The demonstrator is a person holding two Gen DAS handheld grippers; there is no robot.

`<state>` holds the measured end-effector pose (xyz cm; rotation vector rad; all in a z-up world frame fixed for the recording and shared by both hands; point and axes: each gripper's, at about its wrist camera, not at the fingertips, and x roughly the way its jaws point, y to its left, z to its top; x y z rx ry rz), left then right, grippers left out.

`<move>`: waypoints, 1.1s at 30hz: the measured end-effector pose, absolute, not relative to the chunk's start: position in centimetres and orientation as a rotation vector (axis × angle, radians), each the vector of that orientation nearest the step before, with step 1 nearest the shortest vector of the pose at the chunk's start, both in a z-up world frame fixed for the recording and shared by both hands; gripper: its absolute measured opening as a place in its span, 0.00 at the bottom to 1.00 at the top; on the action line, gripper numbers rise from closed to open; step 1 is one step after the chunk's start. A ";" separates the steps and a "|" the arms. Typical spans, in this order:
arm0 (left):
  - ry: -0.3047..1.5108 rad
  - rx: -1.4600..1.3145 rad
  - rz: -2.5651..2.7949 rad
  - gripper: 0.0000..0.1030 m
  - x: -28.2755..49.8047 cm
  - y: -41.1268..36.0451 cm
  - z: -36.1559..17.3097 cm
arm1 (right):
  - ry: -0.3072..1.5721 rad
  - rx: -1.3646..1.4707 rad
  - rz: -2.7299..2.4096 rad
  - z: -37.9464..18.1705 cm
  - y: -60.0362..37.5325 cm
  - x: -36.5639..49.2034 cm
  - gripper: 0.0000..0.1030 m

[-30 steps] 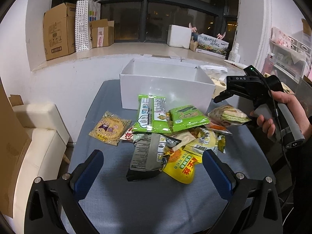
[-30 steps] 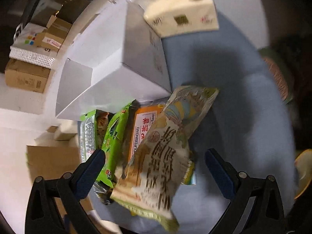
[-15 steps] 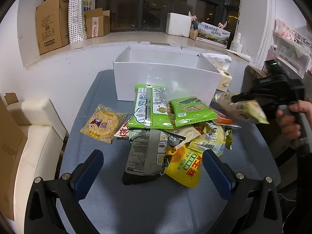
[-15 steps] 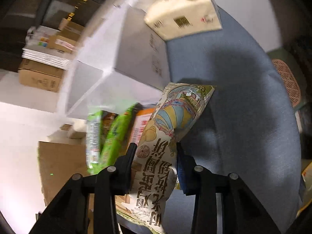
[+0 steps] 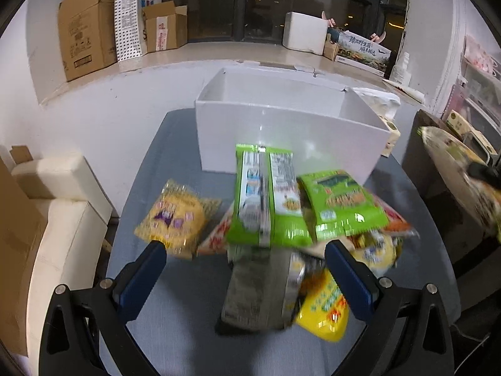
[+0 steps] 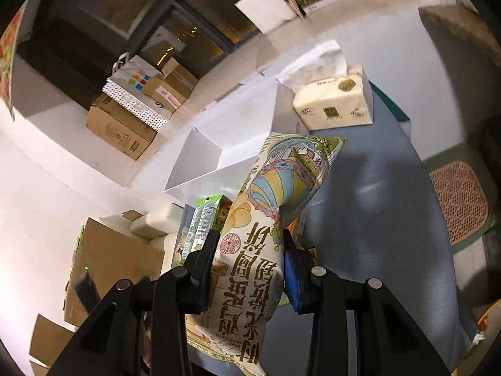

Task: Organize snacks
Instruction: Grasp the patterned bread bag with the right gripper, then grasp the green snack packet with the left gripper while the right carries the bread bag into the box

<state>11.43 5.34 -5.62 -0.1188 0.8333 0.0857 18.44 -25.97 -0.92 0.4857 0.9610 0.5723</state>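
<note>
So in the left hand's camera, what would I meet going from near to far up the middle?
Left gripper, open → dark grey packet → green snack pack lying face down → white box → ledge → dark window.

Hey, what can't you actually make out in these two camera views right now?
- White box floor: left wrist view, front wall hides it.
- Lower packets in the snack pile: motion blur, green packets overlap.
- Right gripper: its held cream biscuit bag covers the table behind.
</note>
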 end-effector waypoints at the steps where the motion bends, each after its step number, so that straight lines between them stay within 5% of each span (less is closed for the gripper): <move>1: 0.835 -0.109 0.084 1.00 12.5 5.2 -5.4 | 0.956 0.476 0.573 -0.9 -25.8 18.1 0.40; 20: 0.997 -0.014 0.044 0.99 24.1 2.3 -10.1 | 0.986 0.474 0.532 -3.1 -27.7 15.5 0.40; 21: 1.003 -0.013 0.044 0.97 24.3 2.3 -10.4 | 0.987 0.473 0.534 -3.2 -27.6 15.5 0.40; 23: 1.005 -0.027 0.046 0.64 24.3 2.8 -10.7 | 0.996 0.465 0.538 -3.3 -27.4 15.6 0.40; 33: 0.870 -0.128 -0.003 0.64 19.7 5.4 -6.4 | 1.014 0.441 0.570 -3.8 -25.7 16.1 0.40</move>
